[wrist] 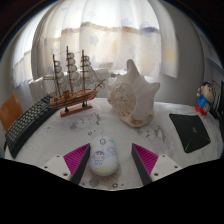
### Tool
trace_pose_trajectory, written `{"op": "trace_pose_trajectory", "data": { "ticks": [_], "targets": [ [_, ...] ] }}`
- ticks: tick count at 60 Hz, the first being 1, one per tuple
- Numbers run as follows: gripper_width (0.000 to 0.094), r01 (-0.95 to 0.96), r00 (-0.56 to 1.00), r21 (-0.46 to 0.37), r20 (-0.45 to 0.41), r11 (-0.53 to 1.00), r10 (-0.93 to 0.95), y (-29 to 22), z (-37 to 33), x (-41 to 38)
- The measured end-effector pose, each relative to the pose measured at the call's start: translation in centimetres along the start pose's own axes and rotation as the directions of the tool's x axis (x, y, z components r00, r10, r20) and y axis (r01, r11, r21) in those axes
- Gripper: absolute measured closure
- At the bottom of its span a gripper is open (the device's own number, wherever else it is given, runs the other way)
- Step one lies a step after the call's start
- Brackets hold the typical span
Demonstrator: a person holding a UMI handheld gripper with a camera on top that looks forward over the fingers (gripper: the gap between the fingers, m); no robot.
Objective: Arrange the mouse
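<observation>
From the gripper view, I look down my tool's two fingers at a white mouse (103,158) lying on a pale, speckled table (90,128), seated between the magenta pads (76,156) with a sliver of gap showing at either side, so the gripper (108,160) reads to me as spread moderately around the mouse rather than clamped on it. Beyond the fingers stand a model sailing ship (75,82) on a wooden base, a large pale conch shell (133,96) just to its right, a dark keyboard (28,122) off to the left, a black mouse mat (189,130) off to the right, and a small figurine (205,98) past that, all before sheer curtains (120,40). I judge the mouse light and rigid, its smooth plastic shell likely slippery and curving away at the top; the sensible hold is low on its two flanks, about mid-length, where the sides run closest to parallel.
</observation>
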State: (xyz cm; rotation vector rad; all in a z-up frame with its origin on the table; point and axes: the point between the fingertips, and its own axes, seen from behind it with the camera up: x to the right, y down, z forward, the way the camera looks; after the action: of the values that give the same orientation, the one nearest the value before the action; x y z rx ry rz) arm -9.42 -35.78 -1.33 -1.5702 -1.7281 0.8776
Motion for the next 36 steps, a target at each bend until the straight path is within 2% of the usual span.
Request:
{"op": "trace_pose_trajectory", "data": {
  "ticks": [11, 14, 17, 18, 19, 22, 28, 36],
  "targets": [
    [0.0080, -0.006, 1.000, -0.017, 0.006, 1.000, 0.006, -0.2, 0.6, 0.0],
    [0.0105, -0.008, 1.000, -0.017, 0.013, 1.000, 0.008, -0.2, 0.6, -0.2],
    [0.0228, -0.012, 1.000, -0.017, 0.024, 1.000, 0.013, -0.1, 0.5, -0.4],
    [0.0325, -0.008, 1.000, -0.020, 0.026, 1.000, 0.008, -0.1, 0.5, -0.5],
    [0.0481, -0.004, 1.000, -0.020, 0.025, 1.000, 0.005, -0.1, 0.5, -0.4],
    [0.0495, -0.004, 1.000, -0.026, -0.014, 1.000, 0.004, 0.0, 0.5, 0.3],
    [0.0517, -0.022, 1.000, -0.032, -0.004, 0.999, 0.022, -0.5, 0.3, 0.5],
    [0.0519, -0.056, 0.998, -0.017, -0.039, 0.998, 0.056, -2.5, -1.1, 3.0]
  ]
}}
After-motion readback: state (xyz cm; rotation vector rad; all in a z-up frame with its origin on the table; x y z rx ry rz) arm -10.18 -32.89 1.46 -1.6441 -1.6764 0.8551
